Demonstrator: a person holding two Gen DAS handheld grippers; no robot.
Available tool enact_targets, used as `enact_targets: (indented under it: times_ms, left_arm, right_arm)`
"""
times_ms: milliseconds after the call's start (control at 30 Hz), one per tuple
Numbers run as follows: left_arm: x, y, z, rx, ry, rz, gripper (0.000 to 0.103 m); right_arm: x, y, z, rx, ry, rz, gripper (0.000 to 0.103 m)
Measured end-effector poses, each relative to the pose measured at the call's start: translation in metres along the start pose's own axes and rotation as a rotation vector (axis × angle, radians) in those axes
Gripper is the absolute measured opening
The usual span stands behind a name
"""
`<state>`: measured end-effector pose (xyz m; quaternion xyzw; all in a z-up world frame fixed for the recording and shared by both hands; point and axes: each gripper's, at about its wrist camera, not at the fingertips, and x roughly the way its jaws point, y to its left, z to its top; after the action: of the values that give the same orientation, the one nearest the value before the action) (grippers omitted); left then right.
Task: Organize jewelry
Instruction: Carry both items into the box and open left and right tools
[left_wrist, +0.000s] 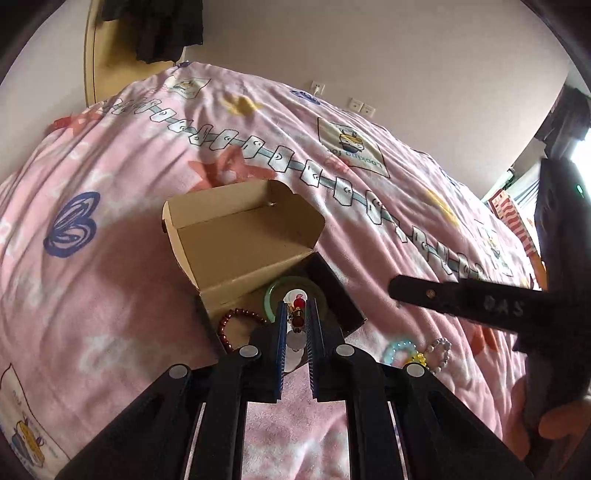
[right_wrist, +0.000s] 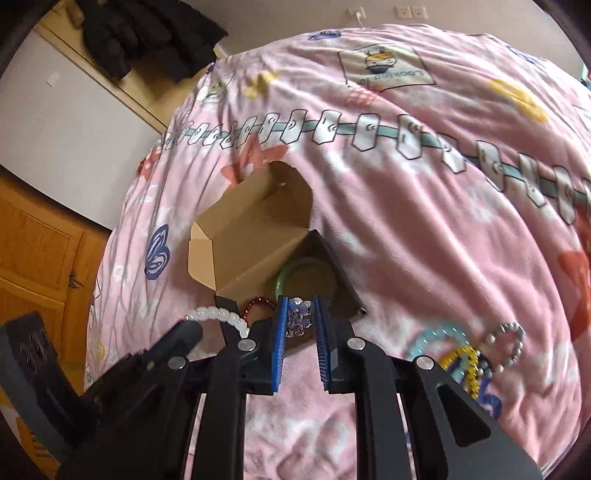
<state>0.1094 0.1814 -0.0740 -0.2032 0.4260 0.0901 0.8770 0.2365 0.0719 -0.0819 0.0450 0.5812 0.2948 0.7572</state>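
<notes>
An open cardboard box (left_wrist: 236, 236) (right_wrist: 255, 236) lies on the pink blanket. Inside are a green bangle (left_wrist: 275, 290) (right_wrist: 295, 267) and a dark red bead bracelet (left_wrist: 231, 325) (right_wrist: 258, 304). My left gripper (left_wrist: 297, 306) is shut on a white bead bracelet with red charms (left_wrist: 298, 314), held over the box; the white beads also show in the right wrist view (right_wrist: 221, 317). My right gripper (right_wrist: 298, 314) is shut on a clear crystal bracelet (right_wrist: 299, 317), just before the box. The right gripper shows in the left wrist view as a black bar (left_wrist: 461, 299).
Several loose bracelets lie on the blanket right of the box: turquoise (left_wrist: 397, 350) (right_wrist: 432, 339), yellow (right_wrist: 467, 365) and grey pearl (left_wrist: 441, 352) (right_wrist: 511, 343). A wooden cabinet (right_wrist: 33, 251) stands left of the bed. Dark clothes (right_wrist: 147, 33) hang on the wall.
</notes>
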Motion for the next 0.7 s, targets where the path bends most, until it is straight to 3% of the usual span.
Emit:
enact_targets:
  times_ms: [533,700]
  left_arm:
    - [0.022,0.018,-0.003,-0.086,0.013,-0.032,0.011]
    - [0.019,0.015,-0.002,-0.067,-0.002,-0.004,0.011]
  right_arm:
    - [0.053,0.005,0.019,-0.005,0.100,-0.071,0.015]
    - [0.057,0.007,0.015,-0.015,0.111,-0.072,0.015]
